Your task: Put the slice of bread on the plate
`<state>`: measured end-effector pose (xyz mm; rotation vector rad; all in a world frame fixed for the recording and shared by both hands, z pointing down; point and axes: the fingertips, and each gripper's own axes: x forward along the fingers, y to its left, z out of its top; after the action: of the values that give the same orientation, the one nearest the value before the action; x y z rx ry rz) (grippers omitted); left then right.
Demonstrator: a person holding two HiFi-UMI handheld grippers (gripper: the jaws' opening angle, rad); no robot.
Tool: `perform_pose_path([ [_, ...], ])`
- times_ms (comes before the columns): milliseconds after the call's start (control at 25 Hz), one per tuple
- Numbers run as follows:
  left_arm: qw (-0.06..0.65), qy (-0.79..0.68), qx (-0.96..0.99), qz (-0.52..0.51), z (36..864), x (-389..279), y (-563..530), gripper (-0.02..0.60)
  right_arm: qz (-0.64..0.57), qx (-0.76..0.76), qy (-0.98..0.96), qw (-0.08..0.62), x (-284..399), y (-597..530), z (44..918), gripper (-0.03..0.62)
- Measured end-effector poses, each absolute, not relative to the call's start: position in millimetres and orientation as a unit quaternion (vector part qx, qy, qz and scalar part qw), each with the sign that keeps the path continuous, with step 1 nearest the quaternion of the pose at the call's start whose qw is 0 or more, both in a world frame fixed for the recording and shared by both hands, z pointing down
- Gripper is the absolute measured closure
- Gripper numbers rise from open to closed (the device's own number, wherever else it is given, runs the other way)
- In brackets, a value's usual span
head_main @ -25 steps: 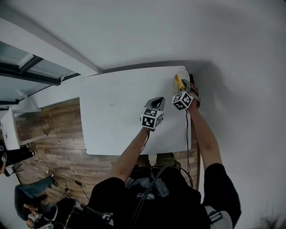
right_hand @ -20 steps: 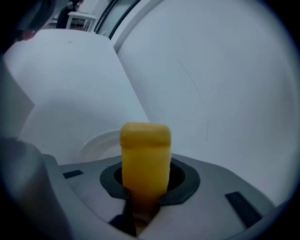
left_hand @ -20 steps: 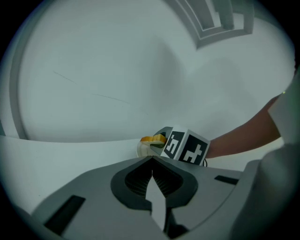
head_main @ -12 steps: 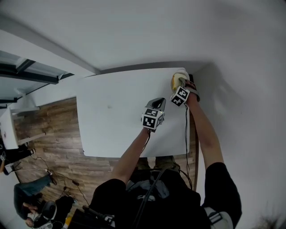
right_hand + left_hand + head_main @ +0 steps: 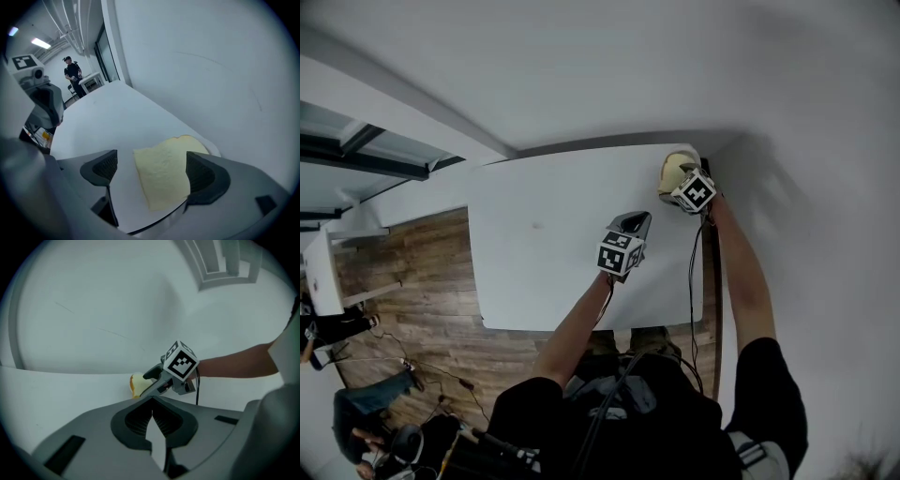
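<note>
A pale slice of bread [image 5: 164,171] lies flat on the white plate [image 5: 124,187] at the table's far right corner, close to the wall. My right gripper [image 5: 151,168] points steeply down over it. Its jaws are opening, one on each side of the slice, and the pads are clear of it. In the head view the bread [image 5: 671,170] shows just beyond the right gripper [image 5: 677,180]. My left gripper [image 5: 634,223] hovers over the middle of the table with its jaws shut on nothing. From the left gripper view, the right gripper [image 5: 146,384] covers part of the bread [image 5: 136,385].
The white table [image 5: 544,244] runs left from the plate, and a grey wall stands along its far and right sides. Wooden floor [image 5: 403,281] lies beyond the left edge. A person [image 5: 72,71] stands far off in the right gripper view.
The right gripper tipped downward over the plate and its jaws spread wide. The bread, held on edge before, now lies flat on the plate. The left gripper stayed put.
</note>
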<state>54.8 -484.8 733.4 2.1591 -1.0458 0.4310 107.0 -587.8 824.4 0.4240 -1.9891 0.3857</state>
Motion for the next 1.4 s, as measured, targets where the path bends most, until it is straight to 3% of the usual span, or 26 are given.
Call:
perform_pose_path([
  [40, 0.344, -0.405, 0.831, 0.164, 731, 51, -483, 0.575, 0.16, 0.183, -0.837, 0.49, 106, -582, 816, 0.136],
  [240, 0.325, -0.41, 0.838, 0.158, 709, 38, -472, 0.575, 0.172, 0.325, -0.875, 0.316, 118, -544, 734, 0.469],
  [360, 0.302, -0.41, 0.848, 0.148, 681, 35, -458, 0.575, 0.201, 0.39, -0.872, 0.218, 133, -498, 680, 0.585],
  [480, 0.274, -0.412, 0.858, 0.14, 658, 27, -444, 0.575, 0.222, 0.431, -0.863, 0.144, 139, -455, 635, 0.585],
  [840, 0.202, -0.411, 0.883, 0.104, 559, 47, -359, 0.575, 0.179, 0.57, -0.799, 0.072, 181, -348, 533, 0.586],
  [1120, 0.162, -0.408, 0.894, 0.09, 528, 55, -342, 0.577, 0.145, 0.56, -0.812, 0.079, 170, -327, 512, 0.585],
  [1400, 0.169, -0.407, 0.894, 0.085, 526, 58, -330, 0.577, 0.148, 0.561, -0.811, 0.079, 175, -311, 509, 0.585],
])
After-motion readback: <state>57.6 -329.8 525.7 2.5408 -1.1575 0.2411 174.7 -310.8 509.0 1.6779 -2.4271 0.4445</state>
